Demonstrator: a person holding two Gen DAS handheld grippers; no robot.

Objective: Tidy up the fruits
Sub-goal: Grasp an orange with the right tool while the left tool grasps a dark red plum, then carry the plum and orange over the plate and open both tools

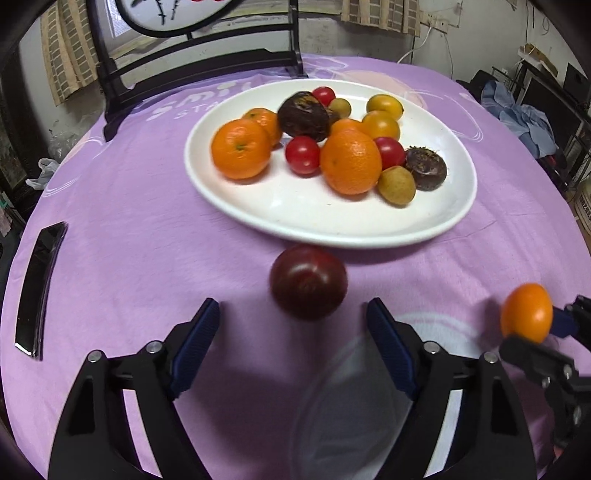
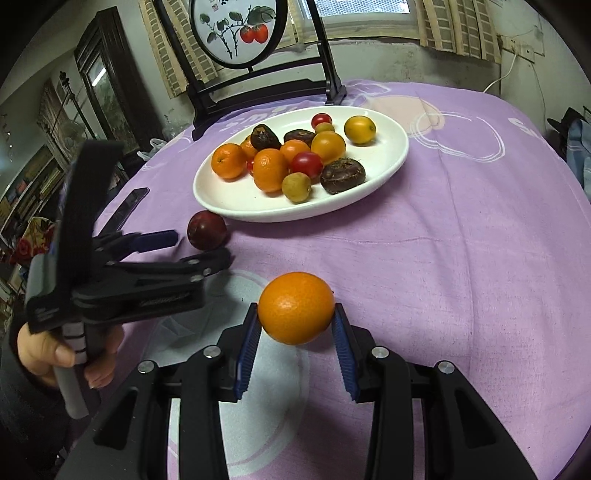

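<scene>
Closest to us, our right gripper (image 2: 296, 325) clamps an orange (image 2: 296, 307) between its blue ribbed pads (image 2: 248, 345), the fruit lifted clear of the purple tablecloth (image 2: 443, 277); from the left wrist view that same orange (image 1: 527, 312) shows at the far right edge, pinched in the right gripper (image 1: 532, 325). Our left gripper (image 1: 291, 315) stands wide apart and grips nothing, its fingers (image 1: 197, 341) flanking a bare stretch of cloth (image 1: 129, 258), and just ahead of its tips, slightly right of centre, a dark red plum (image 1: 308, 281) lies on the cloth. Seen from the right wrist, the left gripper (image 2: 201, 248) sits off to the left of our right claw, held in a hand (image 2: 62, 354), with the plum (image 2: 207, 230) just beyond its fingertips and touching neither. Directly past the plum, near its far side, rests a white oval plate (image 1: 295, 218) carrying oranges, red cherry tomatoes, yellow tomatoes, small greenish-brown fruits and dark brown water-chestnut-like pieces; the nearest large orange on it (image 1: 350, 161) sits straight ahead of the left claw. To the left of that claw a black phone (image 1: 38, 288) lies flat on the cloth. Farthest ahead, behind the plate (image 2: 369, 192), a dark wooden stand (image 2: 258, 88) holds a round painted panel (image 2: 236, 29) of red fruit.
</scene>
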